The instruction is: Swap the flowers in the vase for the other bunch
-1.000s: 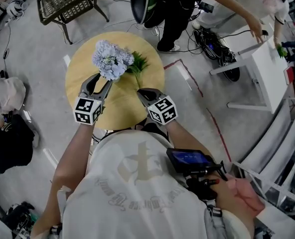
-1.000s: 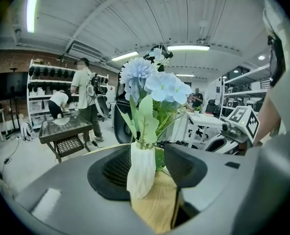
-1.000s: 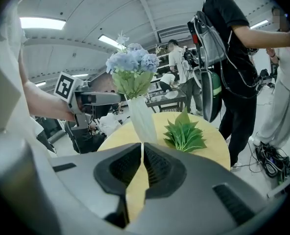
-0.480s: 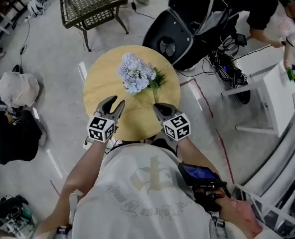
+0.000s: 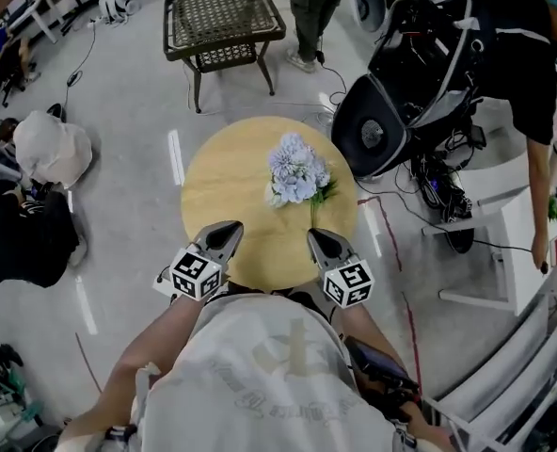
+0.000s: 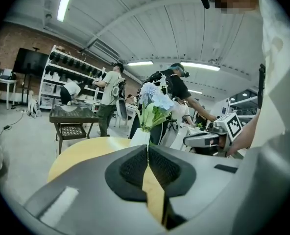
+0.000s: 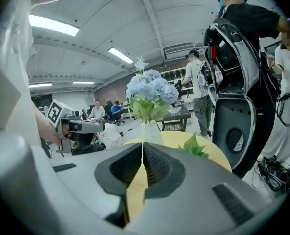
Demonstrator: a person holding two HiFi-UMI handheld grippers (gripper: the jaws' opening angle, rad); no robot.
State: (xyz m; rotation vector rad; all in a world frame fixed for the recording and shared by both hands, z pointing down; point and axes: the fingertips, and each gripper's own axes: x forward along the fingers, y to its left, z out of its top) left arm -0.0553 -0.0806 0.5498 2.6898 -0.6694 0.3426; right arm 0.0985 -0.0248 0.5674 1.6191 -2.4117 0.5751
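Note:
A bunch of pale blue flowers (image 5: 295, 169) stands in a white vase (image 6: 141, 137) on the round wooden table (image 5: 227, 172), right of its centre. Green leaves (image 5: 323, 196) lie on the table beside the vase, also in the right gripper view (image 7: 194, 149). My left gripper (image 5: 230, 227) is at the table's near edge. Its jaws have just been closing and are now shut with nothing between them (image 6: 148, 149). My right gripper (image 5: 314, 235) is shut and empty near the same edge, short of the vase (image 7: 150, 131). Both point towards the flowers (image 7: 150, 93).
A dark wicker side table (image 5: 224, 22) stands beyond the round table. A black padded case (image 5: 391, 111) and cables crowd the floor at the right, with a person there. A white bundle (image 5: 53, 149) and a black bag (image 5: 20, 243) lie at the left.
Both grippers have drawn back from the flowers to the table's near edge. The left jaws, open around the bunch earlier, are now shut. The right stayed shut.

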